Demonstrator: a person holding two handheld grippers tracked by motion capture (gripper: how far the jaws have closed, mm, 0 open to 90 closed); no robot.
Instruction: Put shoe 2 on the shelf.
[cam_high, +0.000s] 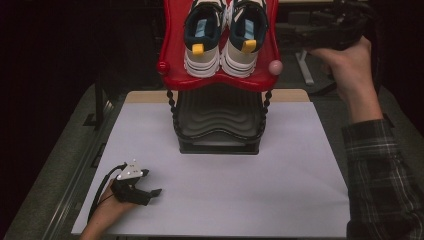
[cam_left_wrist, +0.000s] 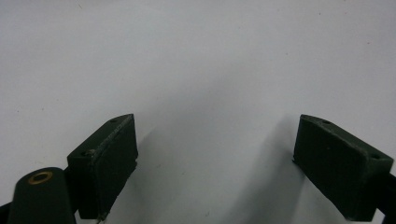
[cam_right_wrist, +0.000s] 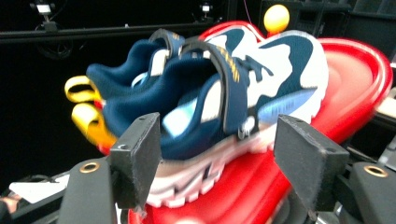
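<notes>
Pair of shoes (cam_high: 226, 37): navy and white, yellow heel loops, heels toward the person; toes cut off by the top edge of the high view. Strap lettering too blurred to read.
Red tray (cam_high: 172, 55): upper tier of a two-tier rack; holds both shoes side by side.
Lower black shelf (cam_high: 218, 120): ribbed, largely shadowed under the tray.
White board (cam_high: 225, 175): tabletop; the rack stands at its far middle.
Right gripper (cam_right_wrist: 217, 154): raised beside the tray's right side, jaws wide, framing the nearer shoe without touching it.
Left gripper (cam_left_wrist: 215, 154): low over the board's near left, jaws wide, nothing between them.
</notes>
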